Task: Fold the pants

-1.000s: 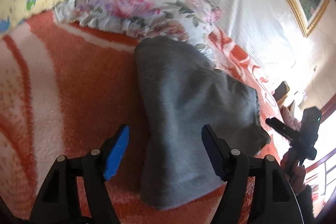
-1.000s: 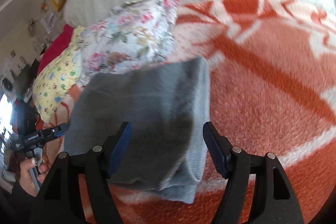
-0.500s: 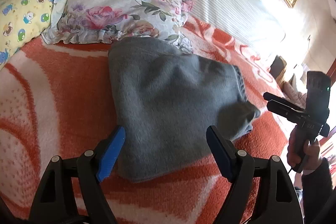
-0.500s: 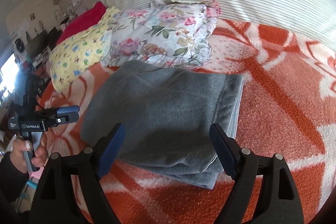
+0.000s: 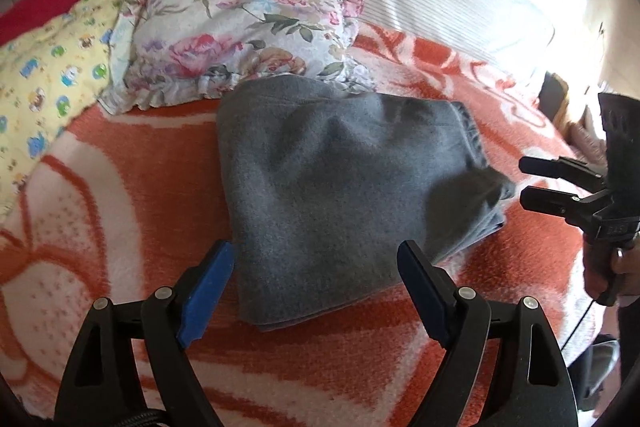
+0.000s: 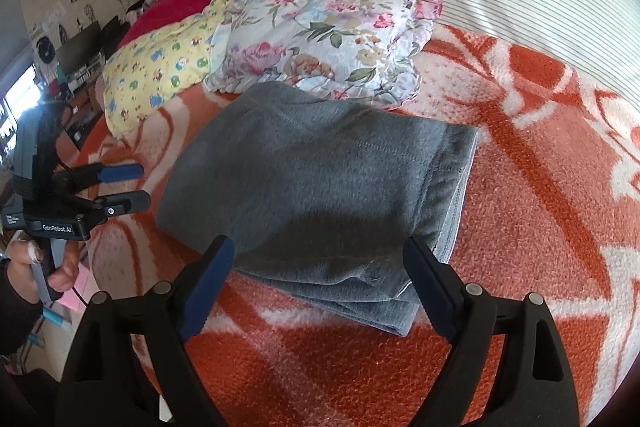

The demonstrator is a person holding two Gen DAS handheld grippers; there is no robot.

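Jaws: my left gripper (image 5: 316,291) and right gripper (image 6: 320,287) just opened wide, empty | grey pants (image 6: 320,195) folded mid-blanket (image 6: 540,211) | floral pillow (image 6: 332,35) at bed's head edge

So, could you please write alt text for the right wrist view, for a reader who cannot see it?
Folded grey pants lie on an orange and white blanket, with the open right gripper above their near edge, holding nothing. A floral pillow touches the far edge of the pants, and the left gripper, held in a hand, is open beside them at the left.
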